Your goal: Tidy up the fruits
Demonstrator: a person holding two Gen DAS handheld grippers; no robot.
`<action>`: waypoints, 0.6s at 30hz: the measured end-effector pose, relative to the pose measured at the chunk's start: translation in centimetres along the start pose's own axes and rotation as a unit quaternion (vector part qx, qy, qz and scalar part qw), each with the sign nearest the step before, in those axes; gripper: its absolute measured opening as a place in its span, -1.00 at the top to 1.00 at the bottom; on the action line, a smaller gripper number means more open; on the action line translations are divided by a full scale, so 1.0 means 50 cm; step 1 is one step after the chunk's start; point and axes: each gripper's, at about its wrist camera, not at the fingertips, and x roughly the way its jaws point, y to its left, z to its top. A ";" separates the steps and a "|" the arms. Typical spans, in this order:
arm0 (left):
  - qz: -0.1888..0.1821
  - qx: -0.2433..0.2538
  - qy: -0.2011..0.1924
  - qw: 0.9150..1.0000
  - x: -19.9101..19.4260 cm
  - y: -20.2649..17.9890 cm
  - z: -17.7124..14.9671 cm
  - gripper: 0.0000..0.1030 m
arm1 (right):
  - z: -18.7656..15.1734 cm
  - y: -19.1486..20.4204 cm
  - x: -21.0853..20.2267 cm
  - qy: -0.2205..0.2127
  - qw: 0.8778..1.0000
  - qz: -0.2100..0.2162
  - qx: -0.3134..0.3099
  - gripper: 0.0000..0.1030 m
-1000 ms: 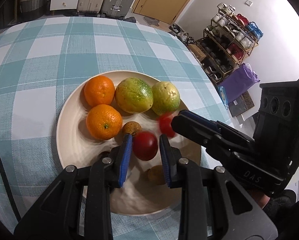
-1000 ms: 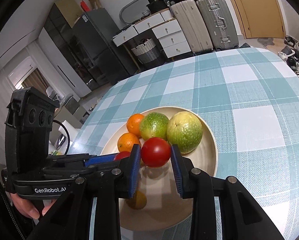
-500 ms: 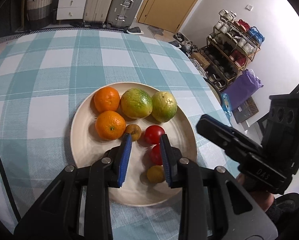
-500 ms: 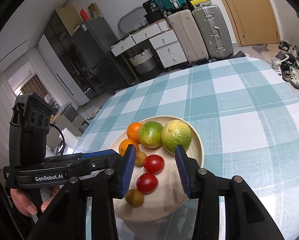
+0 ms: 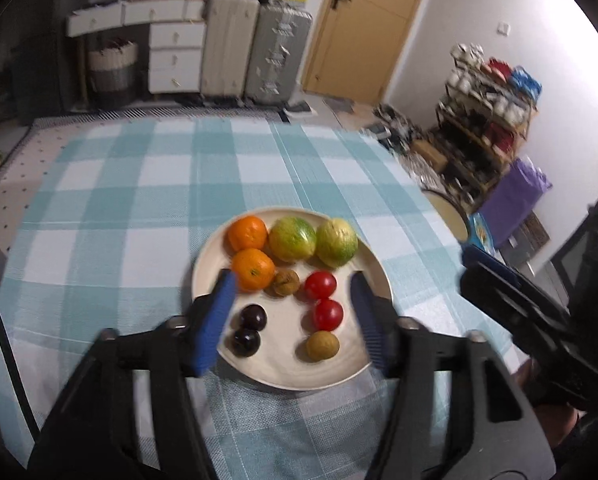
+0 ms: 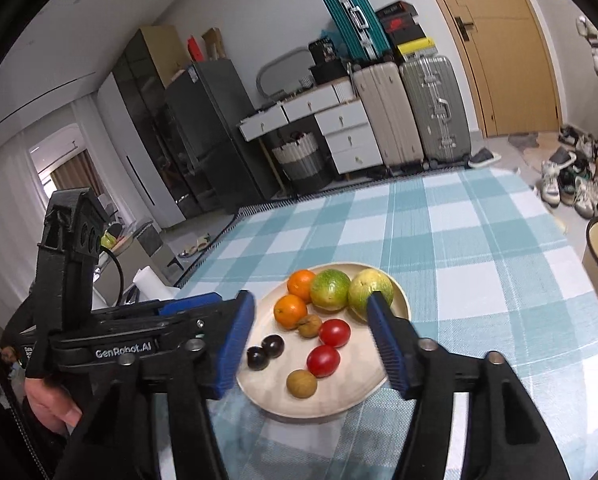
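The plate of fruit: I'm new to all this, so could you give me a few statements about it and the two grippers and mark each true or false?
1. Two oranges lie on the plate. True.
2. The left gripper is clamping a red tomato. False: its jaws have just been opening, nothing is between the pads, and both tomatoes lie on the plate.
3. The two dark plums lie side by side on the plate. True.
4. The right gripper is shut tight. False: its jaws have just been opening and stand apart, empty.
5. The plate rests on a plain red cloth. False: the tablecloth is checked teal and white.
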 end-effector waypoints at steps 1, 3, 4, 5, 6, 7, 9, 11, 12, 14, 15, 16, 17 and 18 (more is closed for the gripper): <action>0.004 -0.003 -0.012 1.000 -0.014 0.000 0.000 -0.47 | 0.000 0.005 -0.011 -0.009 1.000 0.001 -0.002 -0.39; 0.018 0.001 -0.039 0.999 -0.046 -0.004 -0.003 -0.55 | 0.000 0.015 -0.034 -0.028 1.000 0.003 -0.008 -0.55; 0.027 0.005 -0.048 0.998 -0.056 -0.006 -0.002 -0.56 | -0.001 0.020 -0.044 -0.037 0.999 0.004 -0.012 -0.65; 0.040 0.013 -0.058 0.997 -0.071 -0.010 -0.004 -0.57 | -0.002 0.026 -0.055 -0.046 0.999 0.004 -0.017 -0.68; 0.049 0.016 -0.064 0.997 -0.081 -0.011 -0.005 -0.57 | -0.003 0.032 -0.064 -0.053 0.998 0.005 -0.021 -0.69; 0.065 0.016 -0.075 0.995 -0.095 -0.012 -0.007 -0.60 | -0.003 0.037 -0.071 -0.058 0.998 0.006 -0.025 -0.71; 0.092 0.014 -0.100 0.991 -0.121 -0.012 -0.008 -0.68 | -0.006 0.049 -0.082 -0.064 0.997 0.011 -0.033 -0.79; 0.105 0.009 -0.126 0.986 -0.151 -0.009 -0.012 -0.91 | -0.008 0.061 -0.097 -0.076 0.996 0.018 -0.039 -0.95; 0.110 0.004 -0.136 0.985 -0.163 -0.007 -0.015 -0.99 | -0.009 0.065 -0.103 -0.081 0.996 0.015 -0.041 -0.97; 0.114 0.000 -0.154 0.982 -0.186 -0.004 -0.018 -0.99 | -0.011 0.074 -0.116 -0.093 0.994 0.013 -0.048 -0.99; 0.120 0.000 -0.157 0.980 -0.195 -0.003 -0.021 -0.99 | -0.012 0.078 -0.121 -0.096 0.994 0.015 -0.051 -0.99; 0.124 0.000 -0.160 0.979 -0.201 -0.002 -0.022 -0.99 | -0.013 0.082 -0.125 -0.097 0.994 0.017 -0.055 -0.99; 0.124 0.000 -0.165 0.979 -0.209 -0.001 -0.026 -0.99 | -0.014 0.086 -0.128 -0.098 0.993 0.016 -0.058 -0.99; 0.124 0.000 -0.169 0.978 -0.219 0.000 -0.030 -0.99 | -0.016 0.090 -0.132 -0.100 0.993 0.012 -0.062 -0.99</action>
